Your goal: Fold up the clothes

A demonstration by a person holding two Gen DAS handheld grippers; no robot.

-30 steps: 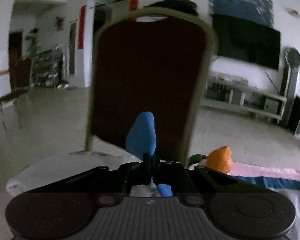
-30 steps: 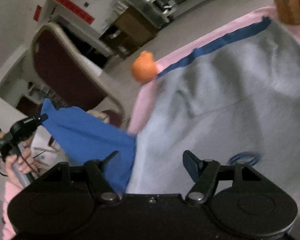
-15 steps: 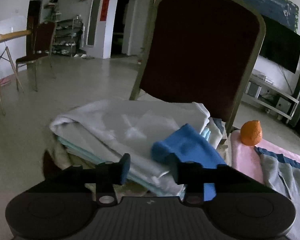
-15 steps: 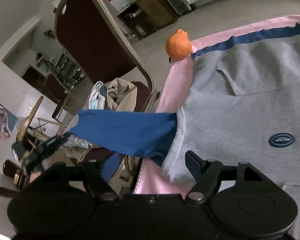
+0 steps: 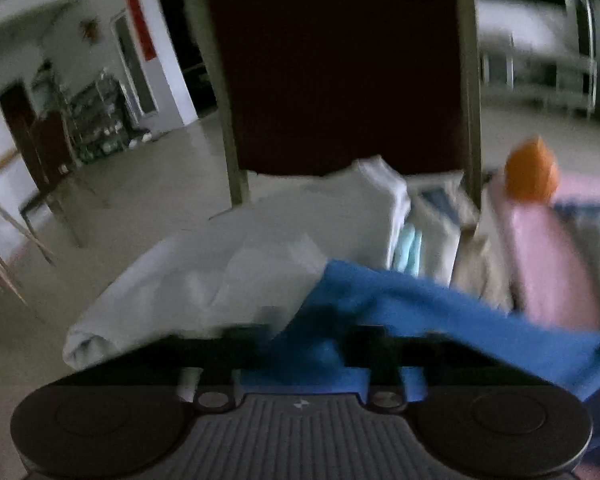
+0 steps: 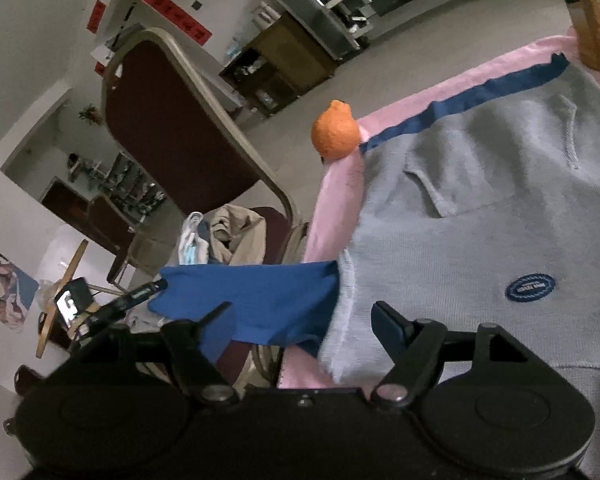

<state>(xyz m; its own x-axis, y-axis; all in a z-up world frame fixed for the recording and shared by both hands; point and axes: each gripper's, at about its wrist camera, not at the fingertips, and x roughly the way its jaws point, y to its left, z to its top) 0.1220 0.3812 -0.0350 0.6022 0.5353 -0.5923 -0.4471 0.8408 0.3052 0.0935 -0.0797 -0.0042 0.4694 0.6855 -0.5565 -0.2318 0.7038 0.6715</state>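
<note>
I see the garment (image 6: 480,216) spread flat on the cloth-covered table (image 6: 332,216), with the fruit (image 6: 335,129) on the table's far corner. Left of the table stands the chair (image 6: 172,128), its seat piled with clothes (image 5: 260,256). A cloth (image 6: 252,296) stretches from the table edge toward that pile.

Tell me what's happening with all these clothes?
A person with a gripper in each hand is folding clothes. The left gripper is pinching the end of a blue cloth and stretching it out over the pile of clothes on the chair. The right gripper is open, holding nothing, by the edge of a grey sweater spread on the pink cloth. An orange sits at the corner.
</note>
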